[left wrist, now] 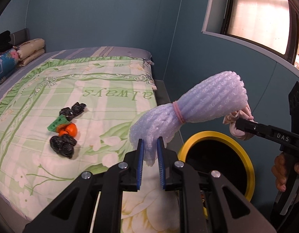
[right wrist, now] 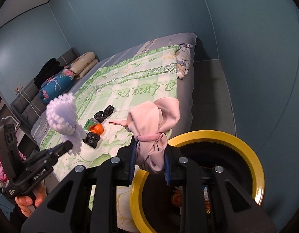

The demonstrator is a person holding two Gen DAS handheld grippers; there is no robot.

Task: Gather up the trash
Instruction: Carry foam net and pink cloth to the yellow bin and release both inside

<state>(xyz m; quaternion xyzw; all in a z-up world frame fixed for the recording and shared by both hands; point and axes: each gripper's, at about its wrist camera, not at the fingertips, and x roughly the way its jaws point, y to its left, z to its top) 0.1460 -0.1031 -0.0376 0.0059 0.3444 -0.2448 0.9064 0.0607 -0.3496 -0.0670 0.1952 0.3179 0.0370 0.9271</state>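
Note:
My left gripper is shut on the lower end of a pale lilac foam net bundle tied with a pink band, held above the bed's corner. In the right wrist view that bundle stands up from the left gripper. My right gripper is shut on a pink cloth bundle bound with a pink hair tie, right over the near rim of the yellow-rimmed bin. From the left wrist view, the right gripper holds the pink cloth above the bin.
On the green floral quilt lie two crumpled black bags, an orange and a green wrapper. Folded bedding is stacked at the headboard. Some trash lies inside the bin. Blue walls and a window close the corner.

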